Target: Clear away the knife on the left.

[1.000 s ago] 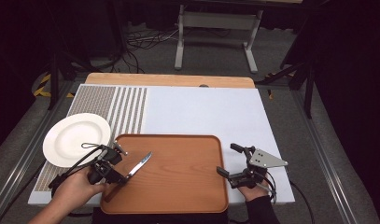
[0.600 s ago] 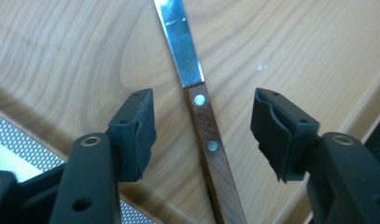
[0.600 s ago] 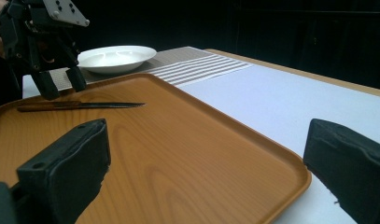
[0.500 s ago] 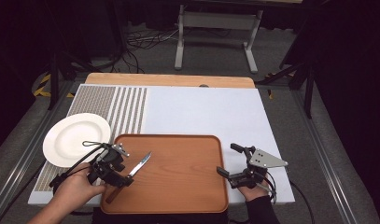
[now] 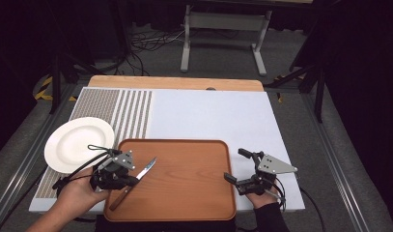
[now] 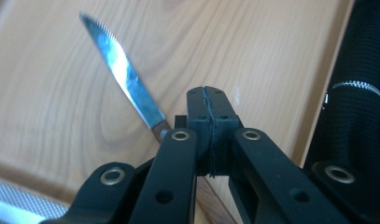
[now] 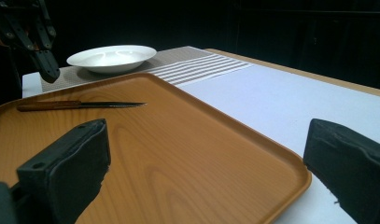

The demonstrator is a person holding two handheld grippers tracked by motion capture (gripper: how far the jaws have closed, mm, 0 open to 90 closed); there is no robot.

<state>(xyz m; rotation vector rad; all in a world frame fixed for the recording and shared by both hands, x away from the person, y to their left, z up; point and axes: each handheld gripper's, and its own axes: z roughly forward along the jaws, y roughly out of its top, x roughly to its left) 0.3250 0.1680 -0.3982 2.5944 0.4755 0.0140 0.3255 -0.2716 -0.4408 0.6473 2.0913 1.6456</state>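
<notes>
A knife [image 5: 134, 181] with a wooden handle lies flat on the brown tray [image 5: 189, 193], blade pointing to the far right. My left gripper [image 5: 131, 180] hovers just over the knife's handle, jaws shut on nothing. In the left gripper view the closed jaws [image 6: 208, 95] stand above the tray [image 6: 61, 102], with the serrated blade [image 6: 124, 77] beneath and beyond them. My right gripper [image 5: 235, 165] is open at the tray's right rim. In the right gripper view its jaws [image 7: 206, 158] stand wide apart, and the knife [image 7: 80, 105] rests far across the tray [image 7: 187, 154].
A white plate [image 5: 78, 142] sits on a grey striped mat [image 5: 131, 111] left of the tray, also seen as the plate [image 7: 110, 56] in the right gripper view. A white cover [image 5: 218, 116] spreads over the table behind the tray. A dark zipped sleeve [image 6: 351, 102] is close by.
The left hand and its gripper have shifted slightly over the knife's handle. The knife lies in the same place, and the right gripper has stayed put.
</notes>
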